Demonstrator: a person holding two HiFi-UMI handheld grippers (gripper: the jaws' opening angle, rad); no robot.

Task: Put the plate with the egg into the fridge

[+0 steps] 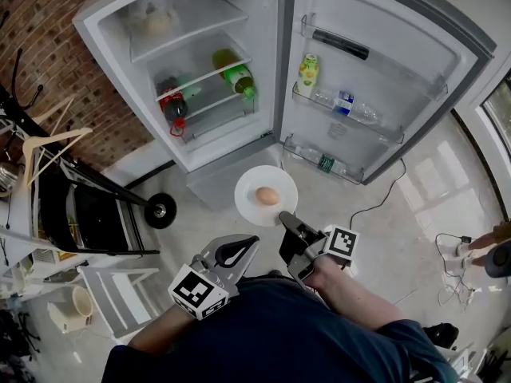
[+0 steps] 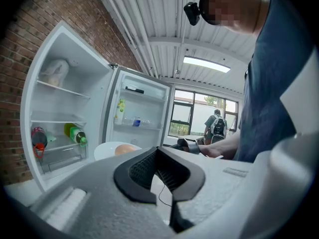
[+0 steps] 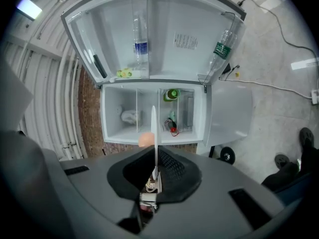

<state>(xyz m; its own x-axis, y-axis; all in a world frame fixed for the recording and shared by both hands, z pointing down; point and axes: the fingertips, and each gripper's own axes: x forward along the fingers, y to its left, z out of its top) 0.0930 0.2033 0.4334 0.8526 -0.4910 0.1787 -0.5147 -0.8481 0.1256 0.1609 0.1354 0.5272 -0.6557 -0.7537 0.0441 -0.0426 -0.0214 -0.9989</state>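
While round from overhead, plate (image 3: 154,133) edge-on in right hand-held gripper (image 3: 155,157)

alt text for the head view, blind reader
Seen from above, the right tool grips a white plate by its near rim, a brown egg on it, held in front of an open fridge. The left tool is empty beside it; bottles sit on its shelves and in its door.
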